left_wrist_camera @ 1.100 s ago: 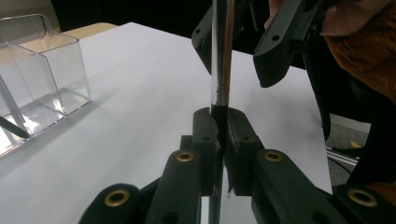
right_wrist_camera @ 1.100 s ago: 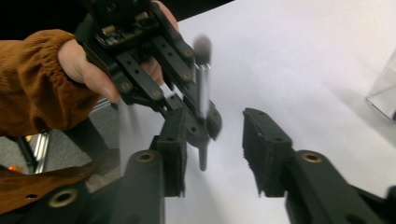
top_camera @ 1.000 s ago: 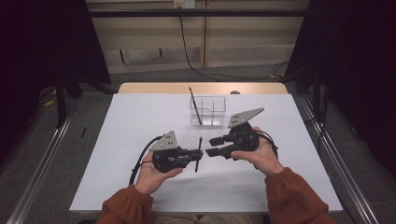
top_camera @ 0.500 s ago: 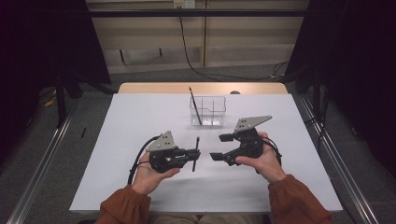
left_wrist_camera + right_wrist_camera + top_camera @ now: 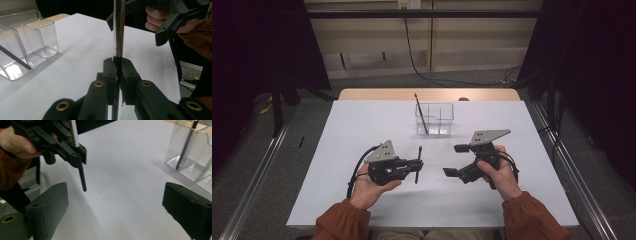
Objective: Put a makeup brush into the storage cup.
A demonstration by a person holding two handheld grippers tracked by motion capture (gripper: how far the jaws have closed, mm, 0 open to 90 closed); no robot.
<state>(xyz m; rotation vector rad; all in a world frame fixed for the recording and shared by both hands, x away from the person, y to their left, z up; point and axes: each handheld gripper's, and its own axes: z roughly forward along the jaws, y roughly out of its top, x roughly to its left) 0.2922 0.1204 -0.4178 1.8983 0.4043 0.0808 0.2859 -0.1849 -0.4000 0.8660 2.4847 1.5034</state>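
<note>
My left gripper [image 5: 416,165] [image 5: 118,68] is shut on a thin pen [image 5: 419,151] [image 5: 118,35], which stands crosswise in its jaws, with a pale barrel above and a black tip below. In the right gripper view that pen [image 5: 82,177] hangs from the left gripper [image 5: 75,151] at the upper left. A short way to its right, my right gripper [image 5: 456,160] [image 5: 118,207] is open wide with nothing between its fingers [image 5: 47,210]. A clear divided box [image 5: 435,121] [image 5: 27,42] [image 5: 192,157] stands farther back with a black pen [image 5: 422,114] [image 5: 15,58] [image 5: 184,148] leaning in it.
The white table top [image 5: 362,125] spreads around both hands, with a wooden edge [image 5: 427,94] at the back. Metal rails [image 5: 257,180] run along the floor on either side. A cable [image 5: 354,175] loops from the left gripper.
The right gripper has drawn back to the right, away from the pen in the left gripper, and its jaws stand wider apart. The left gripper has hardly moved.
</note>
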